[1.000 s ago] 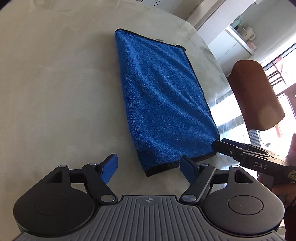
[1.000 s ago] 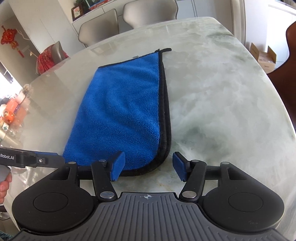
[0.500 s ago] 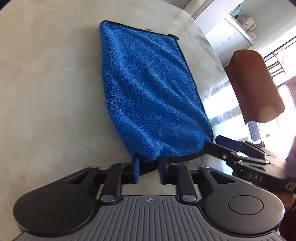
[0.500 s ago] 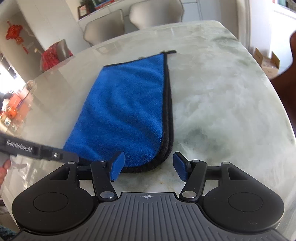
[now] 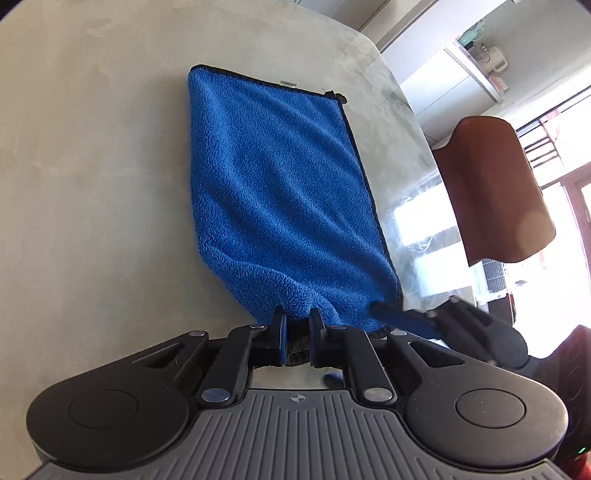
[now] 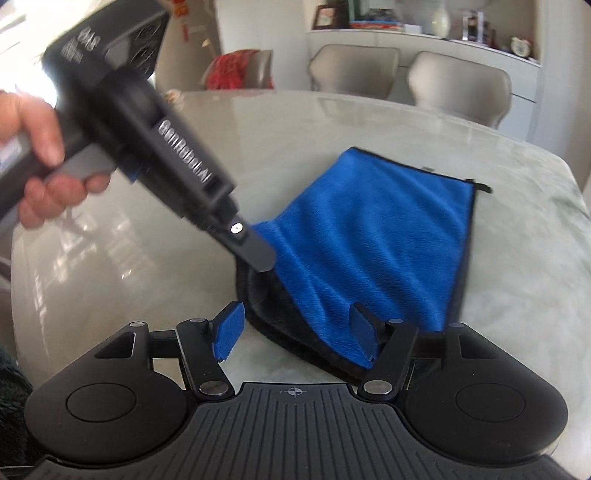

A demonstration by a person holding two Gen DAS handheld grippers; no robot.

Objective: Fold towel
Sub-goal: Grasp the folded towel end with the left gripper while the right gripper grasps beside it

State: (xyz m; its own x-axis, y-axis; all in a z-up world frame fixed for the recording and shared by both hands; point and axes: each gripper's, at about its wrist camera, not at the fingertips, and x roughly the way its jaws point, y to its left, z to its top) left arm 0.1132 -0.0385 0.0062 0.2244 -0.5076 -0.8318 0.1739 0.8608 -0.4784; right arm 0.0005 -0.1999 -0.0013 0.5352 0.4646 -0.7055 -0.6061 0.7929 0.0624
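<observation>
A blue towel (image 5: pixel 280 206) with black edging lies folded in half on the marble table (image 5: pixel 92 184); it also shows in the right wrist view (image 6: pixel 373 236). My left gripper (image 5: pixel 297 330) is shut on the towel's near left corner and lifts it off the table. In the right wrist view the left gripper (image 6: pixel 255 258) holds that corner up, showing the dark underside. My right gripper (image 6: pixel 295 334) is open, with the near right corner of the towel against its right pad. In the left wrist view the right gripper (image 5: pixel 410 317) sits at that corner.
A brown chair (image 5: pixel 491 192) stands off the table's right edge. Two beige chairs (image 6: pixel 458 85) stand at the far side. A sideboard (image 6: pixel 406 33) with ornaments runs behind them. The table edge curves close on the right.
My left gripper closed on the near left corner and raised it. My right gripper swung left and closer to the near right corner, still open.
</observation>
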